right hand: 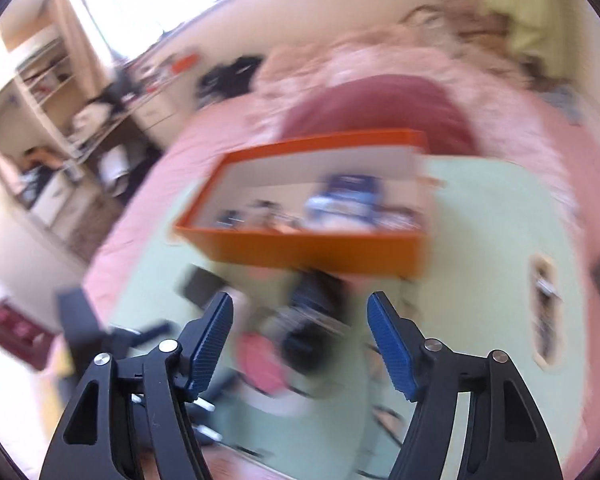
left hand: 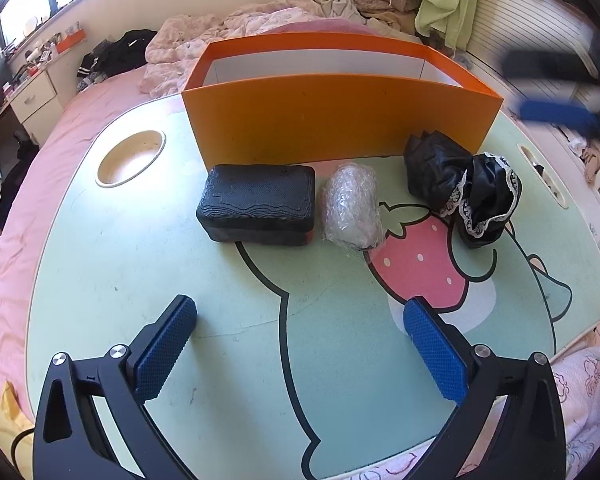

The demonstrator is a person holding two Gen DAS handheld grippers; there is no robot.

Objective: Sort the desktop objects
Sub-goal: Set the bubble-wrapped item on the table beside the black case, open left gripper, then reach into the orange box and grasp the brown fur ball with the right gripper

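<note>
left gripper (left hand: 300, 312): jaws wide, empty, black block (left hand: 258, 204) at 12 o'clock, guessing next pick | right gripper (right hand: 300, 312): jaws part-open, empty | orange box (left hand: 340, 120) behind, so drops stay short

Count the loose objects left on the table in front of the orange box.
3: a black textured block at left, a bubble-wrapped bundle in the middle, black lace-trimmed fabric at right. The orange box may hide others.

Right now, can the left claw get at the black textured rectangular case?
Probably yes: the left claw is open and empty, with bare green table between it and the black textured rectangular case.
</note>
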